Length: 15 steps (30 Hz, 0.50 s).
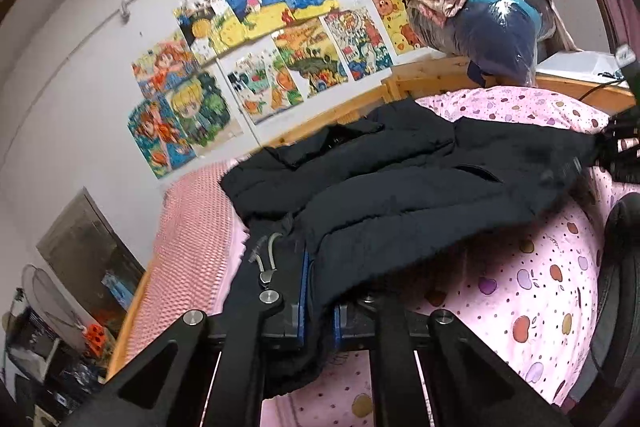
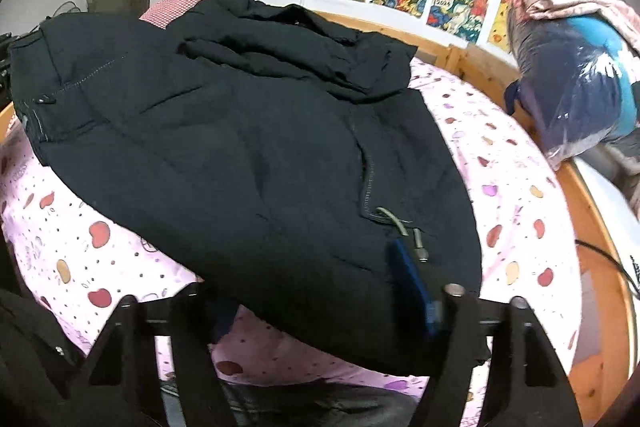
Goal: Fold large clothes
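Note:
A large black padded jacket [image 1: 400,171] lies across a bed with a pink patterned sheet [image 1: 532,275]. My left gripper [image 1: 318,291] is shut on the jacket's hem beside a grey drawcord toggle [image 1: 266,275], with cloth pinched between the blue pads. In the right wrist view the jacket [image 2: 248,147] covers most of the bed, its upper part folded over at the back. My right gripper [image 2: 320,303] is shut on the near hem, close to a drawcord toggle [image 2: 420,247]; one blue pad [image 2: 412,279] shows, the other finger is under the cloth.
A wooden bed frame [image 1: 424,75] runs along a wall of colourful drawings [image 1: 280,39]. A plastic-wrapped bundle with a pink cloth on top [image 1: 488,15] sits at the far corner. A pink textured blanket [image 1: 192,243] lies at the left. Cluttered items [image 1: 60,339] stand beyond the bed.

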Tool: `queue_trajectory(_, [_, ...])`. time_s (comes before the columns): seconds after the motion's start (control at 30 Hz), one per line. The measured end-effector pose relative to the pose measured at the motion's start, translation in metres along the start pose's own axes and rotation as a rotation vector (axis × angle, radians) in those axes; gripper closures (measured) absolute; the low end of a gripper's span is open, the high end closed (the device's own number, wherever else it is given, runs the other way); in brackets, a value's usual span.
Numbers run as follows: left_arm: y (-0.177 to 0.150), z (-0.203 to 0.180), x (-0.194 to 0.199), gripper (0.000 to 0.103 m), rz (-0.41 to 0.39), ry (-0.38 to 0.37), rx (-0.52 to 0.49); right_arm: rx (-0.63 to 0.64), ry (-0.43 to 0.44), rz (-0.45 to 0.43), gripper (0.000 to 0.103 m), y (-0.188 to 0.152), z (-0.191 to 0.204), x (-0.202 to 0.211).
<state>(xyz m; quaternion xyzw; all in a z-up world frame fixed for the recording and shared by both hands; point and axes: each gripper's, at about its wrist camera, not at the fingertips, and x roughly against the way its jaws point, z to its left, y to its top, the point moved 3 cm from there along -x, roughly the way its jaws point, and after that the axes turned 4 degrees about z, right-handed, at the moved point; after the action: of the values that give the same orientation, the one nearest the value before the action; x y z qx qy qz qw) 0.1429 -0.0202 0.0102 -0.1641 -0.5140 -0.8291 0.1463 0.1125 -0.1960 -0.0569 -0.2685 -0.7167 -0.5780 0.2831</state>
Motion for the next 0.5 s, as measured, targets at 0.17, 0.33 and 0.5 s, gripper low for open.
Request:
queue_trajectory(0.17, [0.009, 0.030, 0.032, 0.095, -0.047, 0.010, 0.054, 0.002, -0.023, -0.108, 0.092, 0.014, 0.003, 0.036])
queue_trajectory(0.33, [0.013, 0.065, 0.081, 0.096, -0.103, 0.015, 0.072, -0.025, -0.017, -0.263, 0.094, 0.040, 0.007, 0.102])
queue_trajectory(0.5, [0.016, 0.087, 0.126, 0.095, -0.115, -0.023, 0.062, -0.002, -0.001, -0.341, 0.095, 0.048, 0.016, 0.166])
